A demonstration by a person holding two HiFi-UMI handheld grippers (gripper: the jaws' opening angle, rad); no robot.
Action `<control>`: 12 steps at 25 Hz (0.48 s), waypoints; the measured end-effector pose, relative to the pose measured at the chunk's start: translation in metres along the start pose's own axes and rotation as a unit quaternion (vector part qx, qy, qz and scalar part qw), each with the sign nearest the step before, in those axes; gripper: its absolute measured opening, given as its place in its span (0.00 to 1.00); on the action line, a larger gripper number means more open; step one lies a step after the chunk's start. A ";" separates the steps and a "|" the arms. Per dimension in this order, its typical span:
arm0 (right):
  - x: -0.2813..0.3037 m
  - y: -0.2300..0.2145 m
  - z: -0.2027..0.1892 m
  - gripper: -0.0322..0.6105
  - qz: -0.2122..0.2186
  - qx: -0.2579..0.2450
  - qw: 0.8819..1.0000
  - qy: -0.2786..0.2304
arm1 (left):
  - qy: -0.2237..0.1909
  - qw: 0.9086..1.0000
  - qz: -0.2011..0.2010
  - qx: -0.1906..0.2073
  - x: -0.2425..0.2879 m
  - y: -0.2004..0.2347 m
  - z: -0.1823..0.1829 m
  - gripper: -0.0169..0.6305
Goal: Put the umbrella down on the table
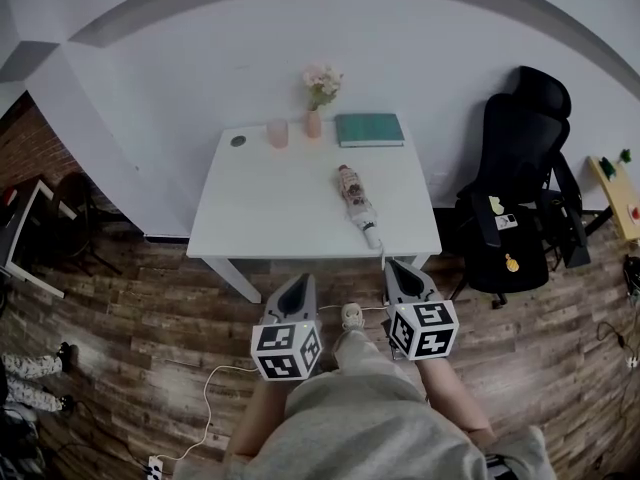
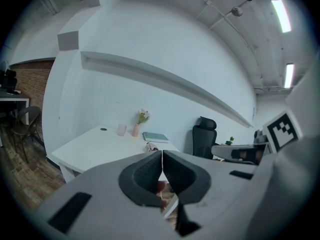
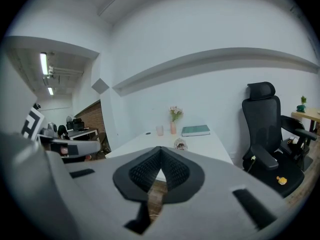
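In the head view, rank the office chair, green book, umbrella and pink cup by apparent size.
Largest to smallest:
1. office chair
2. green book and umbrella: too alike to rank, as the umbrella is longer and the book is wider
3. pink cup

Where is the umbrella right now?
In the head view the folded umbrella lies on the white table, right of centre, between the green book behind it and the near edge.

Your three views are evenly lit but rather dim and cool, with only a soft shadow under the white rectangular table (image 1: pixel 270 208). The long white ceiling strip lights (image 2: pixel 281 14) glare in your left gripper view. Every view bows strongly toward dark, vignetted corners, and close foregrounds look soft.
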State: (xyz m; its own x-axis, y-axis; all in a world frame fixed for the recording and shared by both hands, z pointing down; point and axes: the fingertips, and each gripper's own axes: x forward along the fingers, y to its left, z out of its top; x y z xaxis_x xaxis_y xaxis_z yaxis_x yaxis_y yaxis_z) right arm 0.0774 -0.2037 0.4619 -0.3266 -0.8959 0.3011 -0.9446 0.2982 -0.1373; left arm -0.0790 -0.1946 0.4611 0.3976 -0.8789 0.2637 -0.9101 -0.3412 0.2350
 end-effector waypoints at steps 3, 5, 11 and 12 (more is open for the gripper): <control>0.001 0.001 0.000 0.05 0.000 0.001 1.000 -0.001 | -0.002 1.000 -0.001 0.002 -0.001 0.001 0.002 0.04; 0.001 0.001 0.001 0.05 0.000 0.005 1.000 -0.003 | -0.003 1.000 -0.002 0.002 -0.001 0.001 0.003 0.04; 0.001 0.005 0.005 0.05 0.003 0.006 1.000 -0.008 | -0.006 1.000 -0.006 0.001 -0.002 0.002 0.007 0.04; 0.002 0.006 0.005 0.05 0.004 0.005 1.000 -0.007 | -0.006 1.000 -0.007 0.000 -0.002 0.002 0.007 0.04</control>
State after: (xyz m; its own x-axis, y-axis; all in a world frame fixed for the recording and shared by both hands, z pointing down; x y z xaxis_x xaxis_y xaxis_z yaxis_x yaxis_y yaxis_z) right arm 0.0714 -0.2051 0.4570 -0.3338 -0.8978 0.2873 -0.9415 0.3022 -0.1495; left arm -0.0824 -0.1964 0.4546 0.4085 -0.8780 0.2494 -0.9047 -0.3533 0.2381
